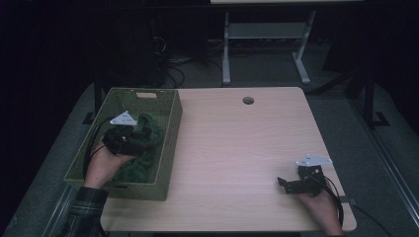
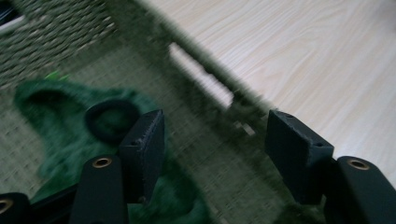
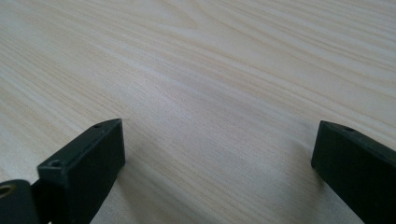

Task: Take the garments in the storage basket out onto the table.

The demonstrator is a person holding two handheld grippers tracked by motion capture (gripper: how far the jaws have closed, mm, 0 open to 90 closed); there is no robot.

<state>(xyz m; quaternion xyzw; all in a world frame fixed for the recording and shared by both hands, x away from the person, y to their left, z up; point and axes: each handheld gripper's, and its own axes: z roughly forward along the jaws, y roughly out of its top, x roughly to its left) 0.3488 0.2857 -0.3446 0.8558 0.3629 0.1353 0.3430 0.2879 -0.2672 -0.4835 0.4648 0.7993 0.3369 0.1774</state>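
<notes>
Left tool [image 1: 141, 136] inside green woven basket [image 1: 170, 148], jaws apart, nothing pinched, above green fuzzy cloth [image 2: 60, 116]. Right tool [image 1: 284, 183] wide, empty, low over table [image 1: 237, 148].

**Three cameras, one desk**

The high view hangs above the near edge, looking forward and down over the whole desk [image 1: 237, 148]. One camera rides the left hand-held gripper [image 1: 129, 136], close over the green basket [image 1: 168, 143], whose wall [image 2: 205, 88] runs just ahead. Another rides the right hand-held gripper [image 1: 289, 185], low over bare wood [image 3: 196, 84]. All three share the desktop.
</notes>
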